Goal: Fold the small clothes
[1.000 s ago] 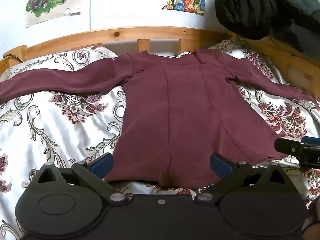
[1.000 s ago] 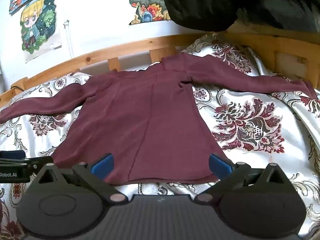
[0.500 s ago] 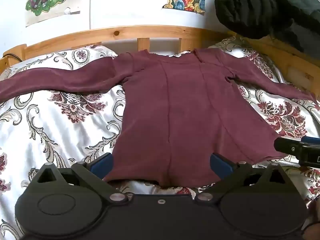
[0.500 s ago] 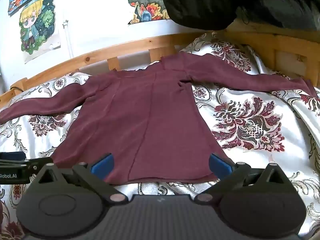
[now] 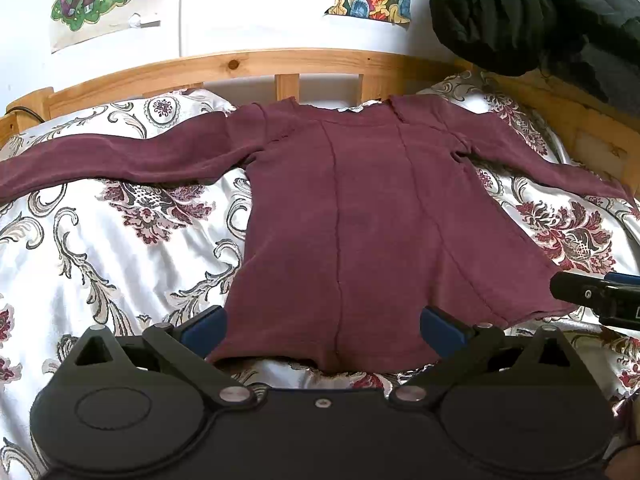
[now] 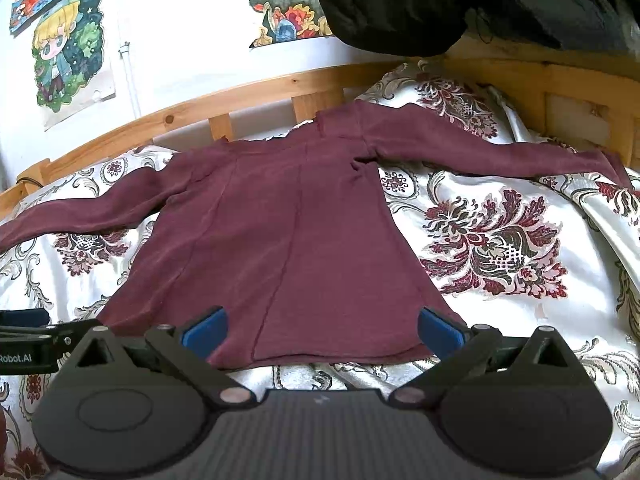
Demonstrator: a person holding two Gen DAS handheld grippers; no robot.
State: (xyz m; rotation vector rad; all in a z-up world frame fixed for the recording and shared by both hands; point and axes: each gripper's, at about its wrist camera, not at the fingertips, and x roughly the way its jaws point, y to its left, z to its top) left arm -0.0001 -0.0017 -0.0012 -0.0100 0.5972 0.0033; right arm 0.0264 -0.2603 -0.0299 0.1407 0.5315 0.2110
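Nothing moved since earlier. Both jaws wide, empty: left gripper, right gripper. Pinch maroon long-sleeved knit top hem corners, 5 and 7 o'clock, evenly.

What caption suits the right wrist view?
Open right gripper at the hem of a maroon top spread on a floral bedspread.

Almost nothing differs across the last second. In the right wrist view the maroon long-sleeved top and the wooden bed rail sit a shade higher in frame than a second ago — a slight shift of that camera. The left wrist view shows no discernible change — none in the top's lie.
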